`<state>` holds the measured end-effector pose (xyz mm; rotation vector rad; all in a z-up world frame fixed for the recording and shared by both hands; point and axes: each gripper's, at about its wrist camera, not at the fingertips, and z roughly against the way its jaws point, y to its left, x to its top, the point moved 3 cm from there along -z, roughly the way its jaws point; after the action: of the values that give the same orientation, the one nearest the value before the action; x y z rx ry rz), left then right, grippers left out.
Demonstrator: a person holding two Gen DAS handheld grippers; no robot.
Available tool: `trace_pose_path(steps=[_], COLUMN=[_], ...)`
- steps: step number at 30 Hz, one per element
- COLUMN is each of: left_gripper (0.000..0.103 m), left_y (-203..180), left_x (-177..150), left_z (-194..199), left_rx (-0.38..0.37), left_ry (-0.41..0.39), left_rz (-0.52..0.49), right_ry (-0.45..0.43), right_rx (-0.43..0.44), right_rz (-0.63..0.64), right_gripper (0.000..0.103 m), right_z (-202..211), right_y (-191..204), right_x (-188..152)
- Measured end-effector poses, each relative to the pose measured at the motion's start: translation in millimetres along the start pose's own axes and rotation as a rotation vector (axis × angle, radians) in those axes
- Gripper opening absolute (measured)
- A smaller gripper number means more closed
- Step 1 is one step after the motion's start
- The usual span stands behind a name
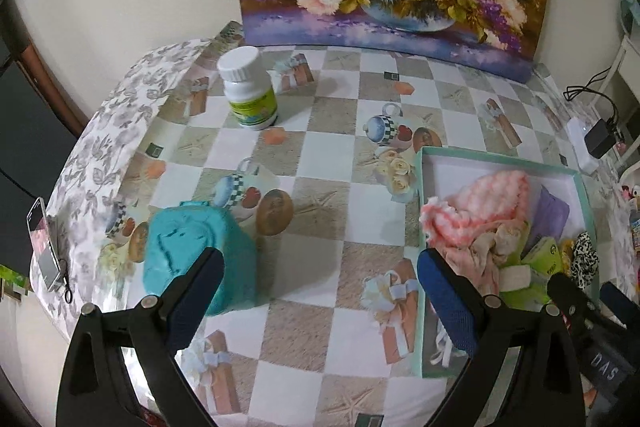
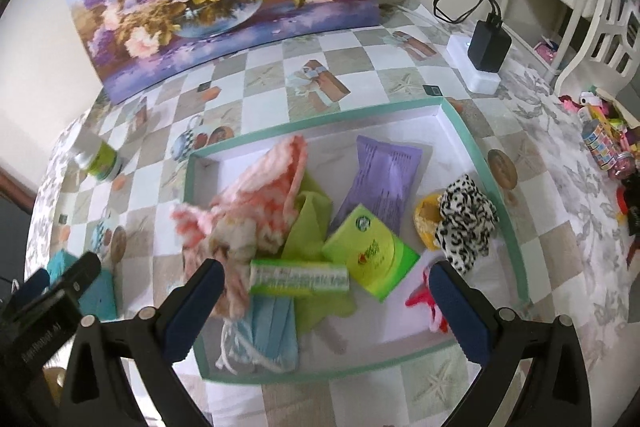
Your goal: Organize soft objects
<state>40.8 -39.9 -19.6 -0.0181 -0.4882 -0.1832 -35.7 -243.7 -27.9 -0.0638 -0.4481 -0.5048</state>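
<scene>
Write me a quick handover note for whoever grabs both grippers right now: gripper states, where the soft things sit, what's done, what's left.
Left gripper: open, empty, over the checkered tablecloth, beside the fuzzy teal cloth item.
Right gripper: open, empty, above the shallow mint-edged cardboard box.
Done: pink-and-white knitted hat, lime-green cloth, blue face masks, leopard-print scrunchie, purple soft packet and green cartons lie in the box.
Left: the teal item sits outside it, to the box's left; likely next. The white plastic bottle stands on the table.
</scene>
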Motion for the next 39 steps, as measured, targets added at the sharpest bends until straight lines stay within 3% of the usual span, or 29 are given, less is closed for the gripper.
trace_pose_path(steps=[8, 14, 20, 39], left_gripper=[0.097, 0.097, 0.097, 0.097], left_y=[14.0, 17.8, 22.3, 43.5], left_x=[-18.9, -31.9, -44.4, -59.0], left_z=[15.7, 25.2, 26.9, 31.1], left_rx=[0.025, -0.013, 0.043, 0.028], left_ry=[-0.01, -0.005, 0.003, 0.029], left_rz=[-0.002, -0.01, -0.034, 0.009], right_ry=[-0.036, -0.045, -0.037, -0.067], right_rx=[0.0, 0.008, 0.006, -0.008], right_rz=[0.068, 0.091, 0.092, 0.074], right_gripper=[0.103, 0.103, 0.103, 0.103], right_z=[23.9, 32.9, 35.1, 52.0], right_y=[11.4, 16.9, 16.6, 10.3], right_x=[-19.4, -30.1, -39.9, -49.8])
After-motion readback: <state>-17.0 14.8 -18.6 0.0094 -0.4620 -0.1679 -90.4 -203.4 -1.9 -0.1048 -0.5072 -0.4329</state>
